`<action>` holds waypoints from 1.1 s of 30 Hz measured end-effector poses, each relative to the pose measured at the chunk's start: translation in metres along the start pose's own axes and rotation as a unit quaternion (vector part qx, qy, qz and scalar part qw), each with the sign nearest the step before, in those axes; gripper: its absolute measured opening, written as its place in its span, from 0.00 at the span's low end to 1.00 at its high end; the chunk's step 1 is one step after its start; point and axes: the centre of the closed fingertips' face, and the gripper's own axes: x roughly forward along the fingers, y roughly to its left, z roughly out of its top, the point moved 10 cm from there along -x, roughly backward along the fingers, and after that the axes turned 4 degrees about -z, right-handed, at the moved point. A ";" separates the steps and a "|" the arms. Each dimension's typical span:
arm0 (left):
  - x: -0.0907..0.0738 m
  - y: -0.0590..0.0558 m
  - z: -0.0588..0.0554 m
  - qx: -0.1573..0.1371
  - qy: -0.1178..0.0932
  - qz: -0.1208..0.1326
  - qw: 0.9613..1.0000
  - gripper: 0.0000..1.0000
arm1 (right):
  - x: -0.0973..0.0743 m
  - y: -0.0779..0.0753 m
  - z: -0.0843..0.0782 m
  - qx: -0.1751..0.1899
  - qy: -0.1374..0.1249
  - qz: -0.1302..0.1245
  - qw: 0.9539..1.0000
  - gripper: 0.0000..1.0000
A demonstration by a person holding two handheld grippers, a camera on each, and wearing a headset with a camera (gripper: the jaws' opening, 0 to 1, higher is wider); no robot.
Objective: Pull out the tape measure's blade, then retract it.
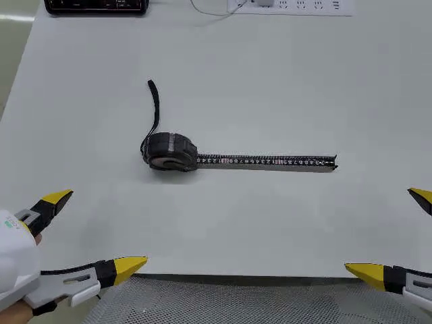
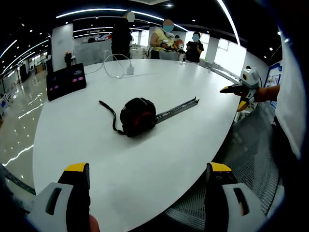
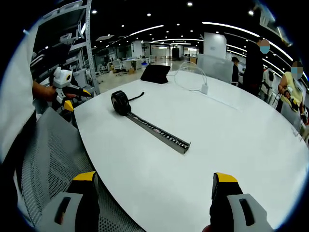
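Observation:
A black tape measure (image 1: 169,152) lies on the white table (image 1: 270,81), its wrist strap (image 1: 154,102) trailing toward the far side. Its blade (image 1: 266,162) is pulled out to the right and lies flat, ending in the hook (image 1: 333,163). My left gripper (image 1: 101,229) hovers open at the near left edge, well short of the case (image 2: 137,116). My right gripper (image 1: 395,233) is open at the near right edge, apart from the blade tip (image 3: 185,146). Neither gripper holds anything. In the right gripper view the case (image 3: 120,102) lies at the blade's far end.
A black device (image 1: 96,6) sits at the table's far left, and a white power strip (image 1: 297,7) with a cable lies at the far edge. A grey mesh surface (image 1: 223,300) runs below the table's near edge. Several people (image 2: 164,38) stand beyond the table.

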 end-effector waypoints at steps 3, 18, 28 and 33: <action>0.000 0.000 0.000 0.001 0.000 0.000 1.000 0.99 | 0.000 0.001 0.001 0.000 0.000 0.001 1.000 0.97; 0.000 0.000 0.005 -0.006 -0.010 0.008 1.000 0.98 | -0.001 0.000 0.007 0.009 -0.017 -0.006 1.000 0.95; 0.001 0.003 0.006 -0.017 -0.020 0.015 1.000 0.98 | -0.002 -0.001 0.008 0.014 -0.022 -0.007 1.000 0.95; 0.000 0.007 0.006 -0.033 -0.028 0.022 0.999 0.97 | -0.002 -0.001 0.008 0.013 -0.022 -0.008 1.000 0.94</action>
